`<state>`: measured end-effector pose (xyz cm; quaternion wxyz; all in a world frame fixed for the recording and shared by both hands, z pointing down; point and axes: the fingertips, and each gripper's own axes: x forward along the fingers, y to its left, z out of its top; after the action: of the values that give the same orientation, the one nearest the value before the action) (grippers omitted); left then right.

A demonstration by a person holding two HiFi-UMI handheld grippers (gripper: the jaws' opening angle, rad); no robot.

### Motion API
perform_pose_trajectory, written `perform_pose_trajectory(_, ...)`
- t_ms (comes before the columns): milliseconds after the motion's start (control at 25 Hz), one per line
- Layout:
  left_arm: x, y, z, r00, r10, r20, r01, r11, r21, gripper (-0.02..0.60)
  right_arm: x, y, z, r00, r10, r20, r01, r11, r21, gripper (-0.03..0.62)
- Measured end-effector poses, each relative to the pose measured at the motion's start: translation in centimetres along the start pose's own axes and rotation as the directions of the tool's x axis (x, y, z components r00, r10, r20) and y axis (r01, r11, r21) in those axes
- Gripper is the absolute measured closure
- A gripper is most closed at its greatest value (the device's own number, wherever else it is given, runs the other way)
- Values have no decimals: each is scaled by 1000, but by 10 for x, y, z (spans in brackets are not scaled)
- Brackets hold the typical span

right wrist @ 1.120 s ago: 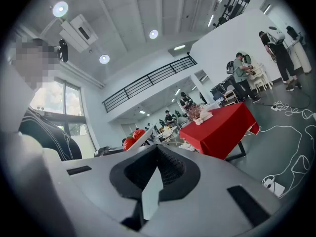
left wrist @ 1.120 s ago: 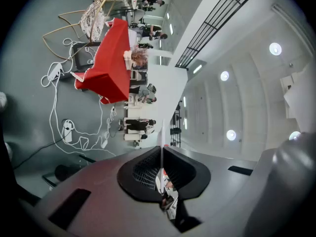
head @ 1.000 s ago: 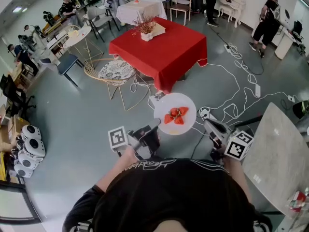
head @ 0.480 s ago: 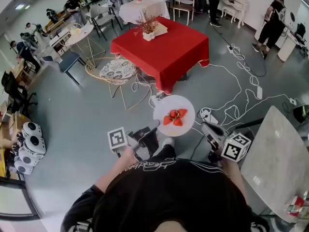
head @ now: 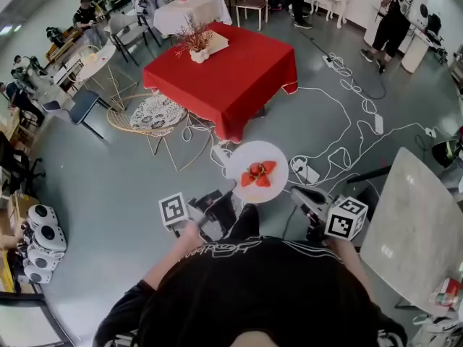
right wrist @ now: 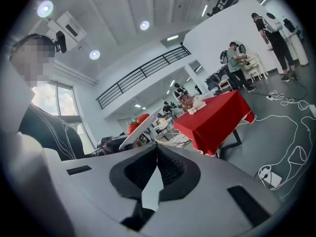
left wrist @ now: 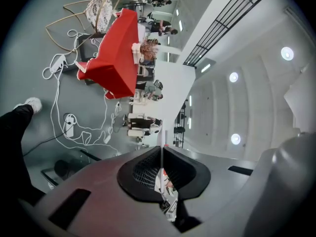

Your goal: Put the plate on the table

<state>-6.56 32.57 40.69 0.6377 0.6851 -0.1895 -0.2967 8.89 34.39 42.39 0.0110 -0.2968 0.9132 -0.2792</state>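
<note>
A white plate (head: 244, 160) with red strawberries (head: 257, 173) hangs over the grey floor in front of me. My left gripper (head: 230, 195) is shut on its near rim. In the left gripper view the rim shows as a thin white edge (left wrist: 161, 154) pinched between the dark pads of the left gripper (left wrist: 162, 148). My right gripper (head: 295, 192) is shut and holds nothing, to the right of the plate and apart from it. From the right gripper (right wrist: 157, 147) I see the plate (right wrist: 137, 131) side-on. The red-clothed table (head: 231, 67) stands ahead.
A vase of dried stems (head: 197, 45) sits at the red table's far side. A wicker chair (head: 153, 114) stands left of it. White cables (head: 347, 132) and power strips trail over the floor on the right. A marble tabletop (head: 412, 223) is close on my right.
The person has stepped forward, a foot now showing below the plate. The red table has shifted left in the head view. The plate stays in the left gripper.
</note>
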Motion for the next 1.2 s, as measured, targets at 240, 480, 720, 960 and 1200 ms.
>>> perform_pose_trajectory(240,46,27,49,999,32,-2,-32,998,-51,561,37,-53,24,999,-14,-29,15,999,40,586)
perform_pose_trajectory(480,99,48,126,997,78,-6,-78,995,-66,561,92,-117,59,998,-45,-47,49,994,94,586)
perform_pose_trajectory(720,164,67,226,995,99,-8,-99,994,-54,561,167,-195,118,998,-62,-14,64,982,179,586)
perform_pose_trajectory(960,196,71,276,995,94,-30,-95,994,-51,561,212,-225,151,994,-95,-49,102,982,158,586)
perform_pose_trajectory(1200,227,73,322,996,88,-24,-89,995,-50,561,247,-252,183,995,-95,-44,100,982,159,586)
